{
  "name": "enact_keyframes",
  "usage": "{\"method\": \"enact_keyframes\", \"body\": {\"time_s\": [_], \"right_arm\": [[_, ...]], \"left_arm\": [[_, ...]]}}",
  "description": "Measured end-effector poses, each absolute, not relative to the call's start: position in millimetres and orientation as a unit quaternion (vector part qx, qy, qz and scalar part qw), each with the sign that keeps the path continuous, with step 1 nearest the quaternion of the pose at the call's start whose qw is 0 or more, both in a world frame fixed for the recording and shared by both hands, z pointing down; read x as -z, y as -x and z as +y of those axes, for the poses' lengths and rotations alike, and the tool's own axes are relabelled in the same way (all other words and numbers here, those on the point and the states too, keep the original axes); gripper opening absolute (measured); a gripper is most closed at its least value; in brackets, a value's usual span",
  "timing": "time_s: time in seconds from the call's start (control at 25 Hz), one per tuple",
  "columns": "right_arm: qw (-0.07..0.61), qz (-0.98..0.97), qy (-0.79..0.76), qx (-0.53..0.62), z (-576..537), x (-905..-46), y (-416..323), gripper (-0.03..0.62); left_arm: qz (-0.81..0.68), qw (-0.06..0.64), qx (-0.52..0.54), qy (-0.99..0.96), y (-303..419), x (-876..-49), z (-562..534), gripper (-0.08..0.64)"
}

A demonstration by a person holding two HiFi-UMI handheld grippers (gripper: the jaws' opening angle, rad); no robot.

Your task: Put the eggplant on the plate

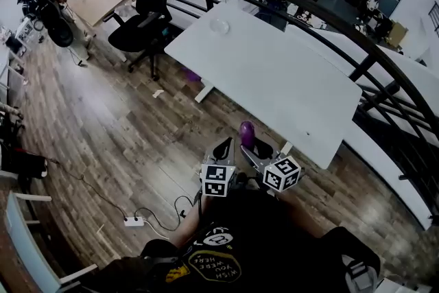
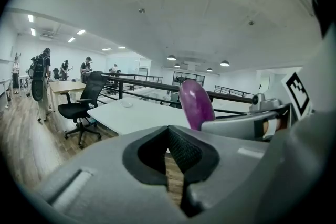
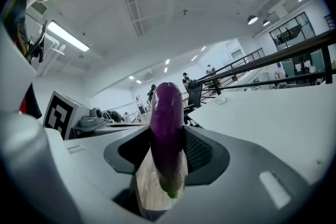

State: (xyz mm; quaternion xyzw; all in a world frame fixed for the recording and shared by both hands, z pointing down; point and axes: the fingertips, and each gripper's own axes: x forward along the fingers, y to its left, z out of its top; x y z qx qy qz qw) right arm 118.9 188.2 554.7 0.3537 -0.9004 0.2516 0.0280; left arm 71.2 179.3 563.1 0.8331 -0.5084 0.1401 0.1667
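Wood floor was noted under both grippers, held side by side near the body, short of the white table. The right gripper was clamped on the upright eggplant. The left gripper was pressed together, empty. The plate was seen at the table's far end.

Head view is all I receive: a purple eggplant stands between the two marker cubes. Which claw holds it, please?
Observer: The right claw; its jaws are shut on the eggplant near its middle.
Operator: And the left claw?
Observer: The left claw is shut, with nothing between its jaws.
Operator: Which end points away from the claw?
Observer: The rounded purple end; the green stem end lies back, nearer that gripper's camera.
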Motion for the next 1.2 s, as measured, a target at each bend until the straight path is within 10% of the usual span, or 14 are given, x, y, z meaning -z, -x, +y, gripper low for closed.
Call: {"method": "enact_keyframes", "body": {"time_s": [1.2], "right_arm": [[0.057,-0.898,-0.350,-0.258,36.8,-558.3,-26.5,0.196]], "left_arm": [[-0.513,0.191,-0.123,-0.828,28.1,-568.6,38.0,0.005]]}}
